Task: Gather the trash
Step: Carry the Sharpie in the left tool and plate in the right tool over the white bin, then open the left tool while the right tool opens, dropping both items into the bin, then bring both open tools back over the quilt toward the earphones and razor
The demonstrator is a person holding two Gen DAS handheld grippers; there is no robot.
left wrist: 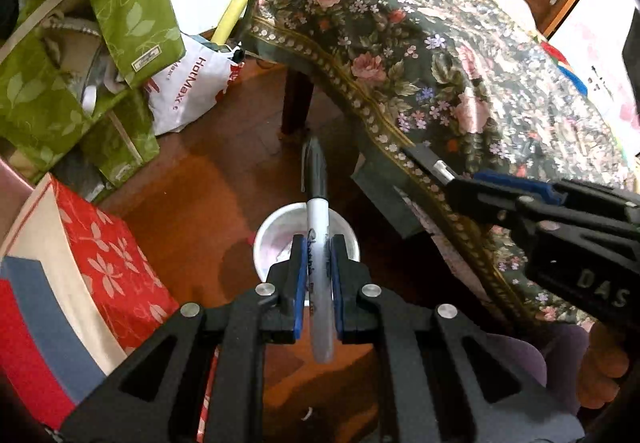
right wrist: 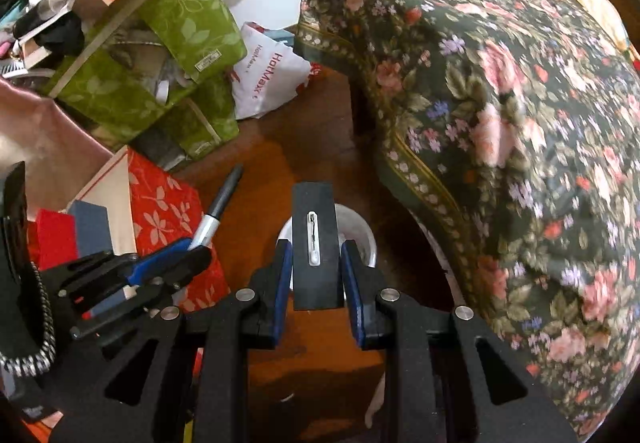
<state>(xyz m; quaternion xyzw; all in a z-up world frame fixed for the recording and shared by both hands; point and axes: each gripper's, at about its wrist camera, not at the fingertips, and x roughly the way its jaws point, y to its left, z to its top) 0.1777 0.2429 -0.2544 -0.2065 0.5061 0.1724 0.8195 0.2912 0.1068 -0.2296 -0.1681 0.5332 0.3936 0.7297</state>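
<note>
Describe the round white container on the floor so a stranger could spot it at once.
Start at the flowered bedspread and drop to the wooden floor beside its hanging edge. The white bowl stands there, between the bed and the red flowered box: the only round, plain white thing.

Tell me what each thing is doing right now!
Left gripper: shut on the marker.
Marker: capped, held above the white bin.
Right gripper: shut on the black block.
Black block: held over the bin.
White bin: open, upright on the floor.
Flowered cloth: draped over furniture.
</note>
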